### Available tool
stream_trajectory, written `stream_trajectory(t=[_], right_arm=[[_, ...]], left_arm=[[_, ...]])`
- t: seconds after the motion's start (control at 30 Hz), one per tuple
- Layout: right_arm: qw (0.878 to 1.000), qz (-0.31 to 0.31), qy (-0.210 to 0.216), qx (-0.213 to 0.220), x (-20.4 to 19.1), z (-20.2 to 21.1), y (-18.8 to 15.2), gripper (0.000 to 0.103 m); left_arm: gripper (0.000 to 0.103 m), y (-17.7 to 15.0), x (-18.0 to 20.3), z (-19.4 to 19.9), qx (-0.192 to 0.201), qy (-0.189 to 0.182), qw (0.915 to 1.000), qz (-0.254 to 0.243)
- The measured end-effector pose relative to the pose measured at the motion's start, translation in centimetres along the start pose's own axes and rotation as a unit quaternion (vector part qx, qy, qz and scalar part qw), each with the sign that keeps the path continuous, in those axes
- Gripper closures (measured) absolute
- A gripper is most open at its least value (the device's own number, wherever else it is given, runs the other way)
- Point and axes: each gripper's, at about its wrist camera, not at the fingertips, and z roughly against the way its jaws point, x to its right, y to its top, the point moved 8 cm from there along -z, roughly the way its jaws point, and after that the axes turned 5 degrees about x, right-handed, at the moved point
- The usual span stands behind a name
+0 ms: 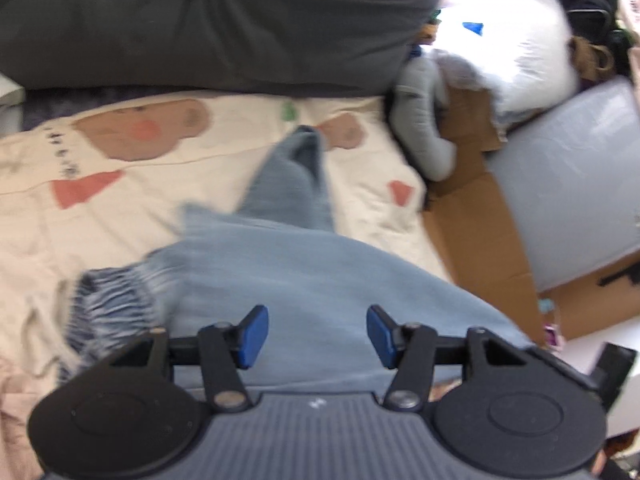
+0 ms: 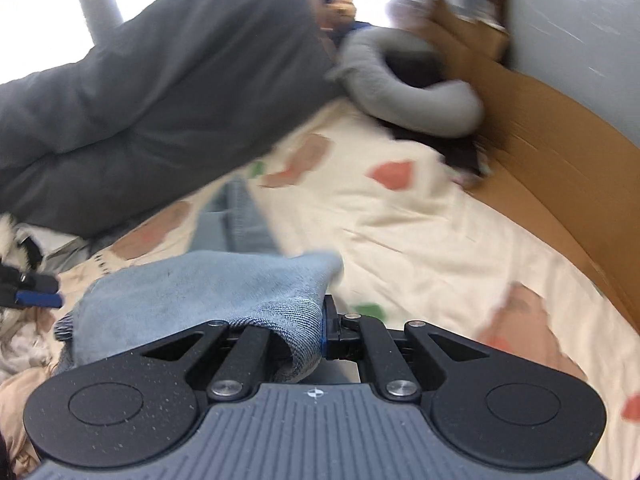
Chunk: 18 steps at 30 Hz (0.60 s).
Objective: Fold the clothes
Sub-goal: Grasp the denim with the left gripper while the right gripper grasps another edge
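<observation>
Lying across a cream bedsheet printed with brown and coral cartoon shapes (image 1: 224,152), the light-blue denim jeans (image 1: 304,280) are stretching away from both cameras, one leg (image 1: 296,176) trailing toward a big dark-grey pillow (image 1: 200,20) at the far edge. The left gripper (image 1: 317,336) is hovering just above the broad denim panel with its blue-padded fingers (image 1: 254,334) standing wide apart — nothing is sitting between them. A frayed, striped patch of the denim (image 1: 108,304) is showing at the left of that view. The right gripper (image 2: 322,332) is pinching a bunched fold of the jeans (image 2: 224,284), its jaws drawn nearly together on the cloth, and the fabric is draping back over its left linkage. Beside the bed a grey curved neck pillow (image 2: 400,88) is resting against brown cardboard (image 2: 540,120). Both views are blurring with motion — finer detail of the cloth cannot be told.
</observation>
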Motion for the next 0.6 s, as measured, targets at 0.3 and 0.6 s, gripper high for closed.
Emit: stream_trajectory(t=[0.3, 0.6], right_arm=[[0.995, -0.069, -0.076, 0.001, 8.1, 4.8, -3.1, 0.101], [0.977, -0.151, -0.151, -0.003, 14.9, 9.8, -8.4, 0.101]], left_arm=[[0.034, 0.7, -4.2, -0.6, 0.009, 0.084, 0.9963, -0.017], [0.022, 1.3, -7.1, -1.2, 0.007, 0.134, 0.9901, -0.039]])
